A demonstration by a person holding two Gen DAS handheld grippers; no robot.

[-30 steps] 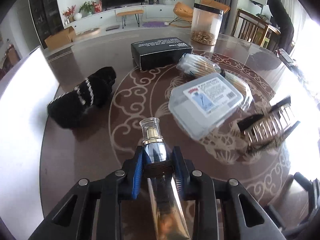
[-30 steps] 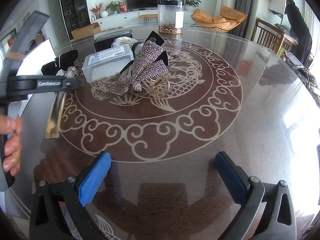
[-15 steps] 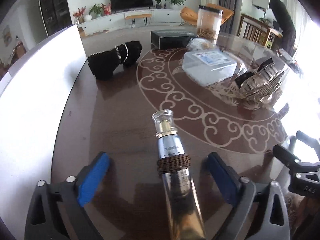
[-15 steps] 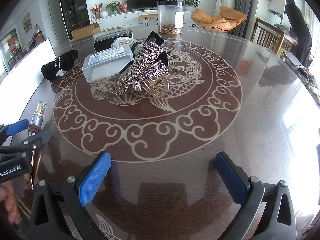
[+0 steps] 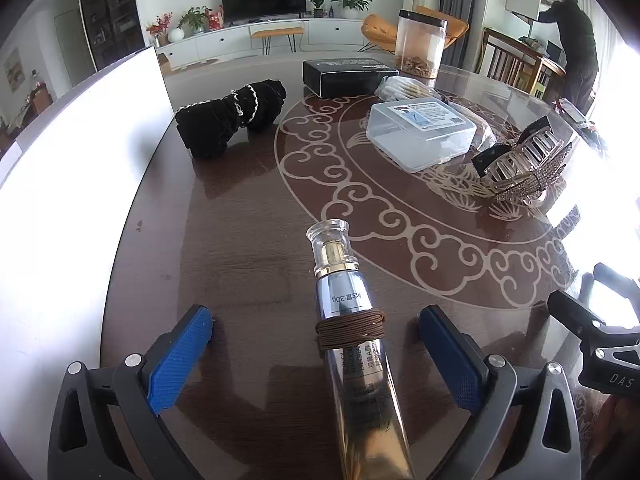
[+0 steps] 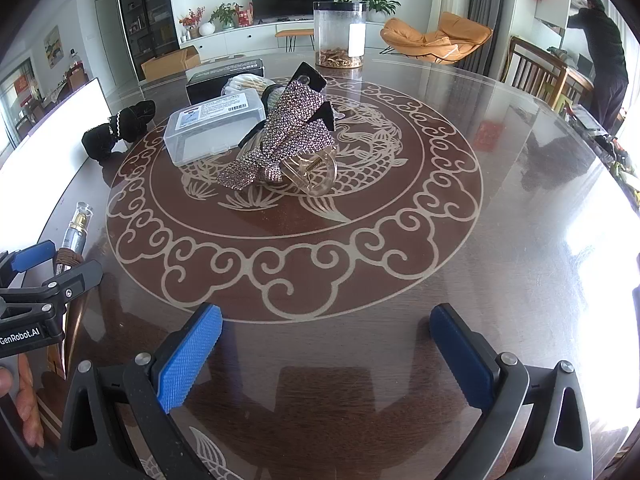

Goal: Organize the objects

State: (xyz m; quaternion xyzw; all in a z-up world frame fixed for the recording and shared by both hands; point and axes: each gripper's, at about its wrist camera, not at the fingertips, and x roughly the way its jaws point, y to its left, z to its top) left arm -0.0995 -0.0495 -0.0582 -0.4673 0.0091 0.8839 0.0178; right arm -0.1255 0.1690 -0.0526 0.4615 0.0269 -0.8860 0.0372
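A silver-gold cosmetic tube [image 5: 352, 332] with a clear cap and a brown hair tie around it lies on the table between the open jaws of my left gripper [image 5: 316, 340], untouched by the pads. It also shows in the right wrist view [image 6: 72, 240]. My right gripper [image 6: 326, 348] is open and empty over the table's near part. A rhinestone hair claw [image 6: 288, 140], a clear plastic box [image 6: 216, 126], a black scrunchie [image 5: 232, 116], a cotton swab bag [image 5: 404, 88] and a black box [image 5: 348, 74] lie further back.
A tall clear jar [image 5: 420, 48] stands at the far table edge. A white board [image 5: 68, 184] lines the table's left side. A person stands at the far right [image 5: 576, 40]. The dark round table [image 6: 500, 240] has a glass top.
My left gripper carried the tube back to the near left table edge, set it down and opened. The right gripper has not moved.
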